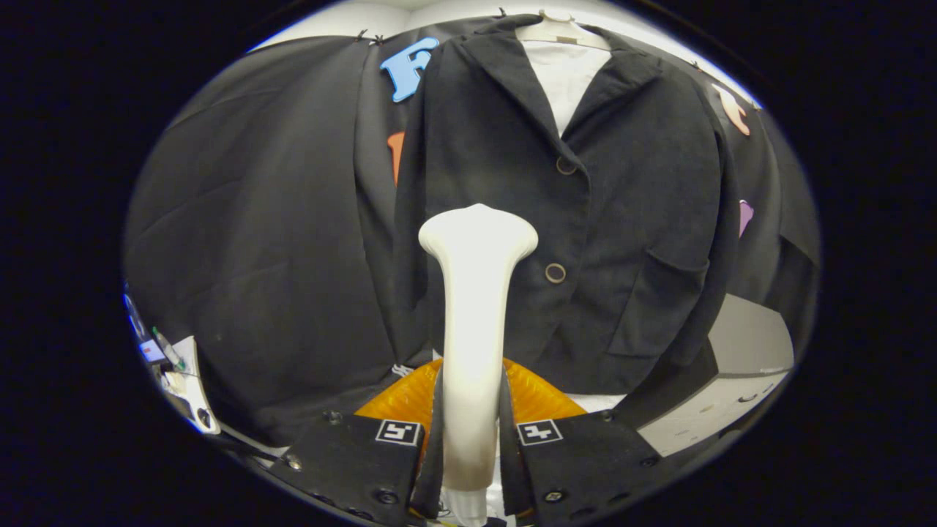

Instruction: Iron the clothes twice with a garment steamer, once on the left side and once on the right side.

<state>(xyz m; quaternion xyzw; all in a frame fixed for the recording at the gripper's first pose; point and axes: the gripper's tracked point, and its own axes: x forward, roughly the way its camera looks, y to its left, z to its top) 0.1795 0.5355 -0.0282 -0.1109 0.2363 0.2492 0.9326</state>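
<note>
Garment steamer (pixel 476 322), white, upright, clamped by its handle between both fingers of gripper (pixel 472 439); head raised before left front panel of black jacket (pixel 585 219) on hanger (pixel 560 29); passes apparently outstanding.

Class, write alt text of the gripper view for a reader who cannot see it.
The tool is shut on a white garment steamer, whose head points up at the left front of a dark jacket on a hanger. An orange base sits below.
</note>
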